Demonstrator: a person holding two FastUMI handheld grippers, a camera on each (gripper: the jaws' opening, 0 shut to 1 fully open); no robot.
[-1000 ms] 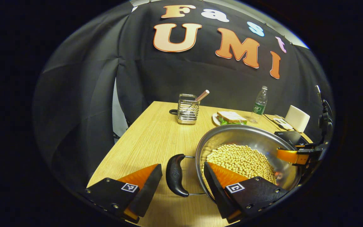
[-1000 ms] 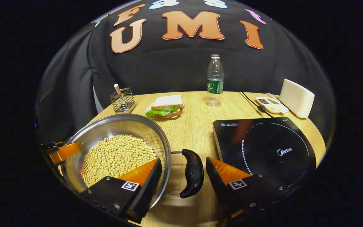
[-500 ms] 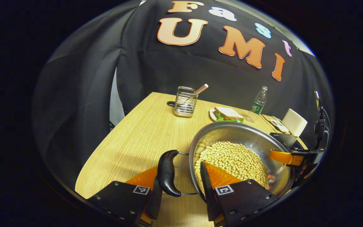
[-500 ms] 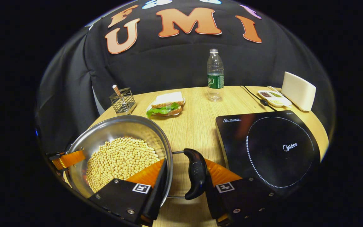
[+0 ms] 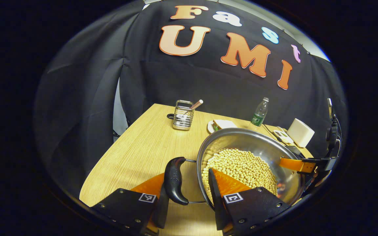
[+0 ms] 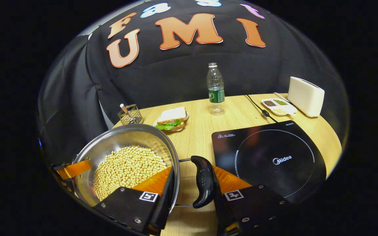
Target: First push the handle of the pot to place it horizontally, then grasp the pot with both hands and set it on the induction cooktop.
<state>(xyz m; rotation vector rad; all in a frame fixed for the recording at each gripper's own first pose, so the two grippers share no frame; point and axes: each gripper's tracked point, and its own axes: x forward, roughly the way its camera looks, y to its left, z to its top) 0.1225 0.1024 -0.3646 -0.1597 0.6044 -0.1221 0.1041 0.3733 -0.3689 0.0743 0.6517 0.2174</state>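
handles: both lie flat, done
left gripper [image 5: 186,194]: pinches pot [image 5: 267,147] rim and handle
right gripper [image 6: 193,190]: same
left: move to cooktop [image 6: 271,160]

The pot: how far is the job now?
Done: both handles lie horizontal. In hand: the left gripper and right gripper each clamp the pot at a handle and rim. Left: setting it on the induction cooktop, still bare.
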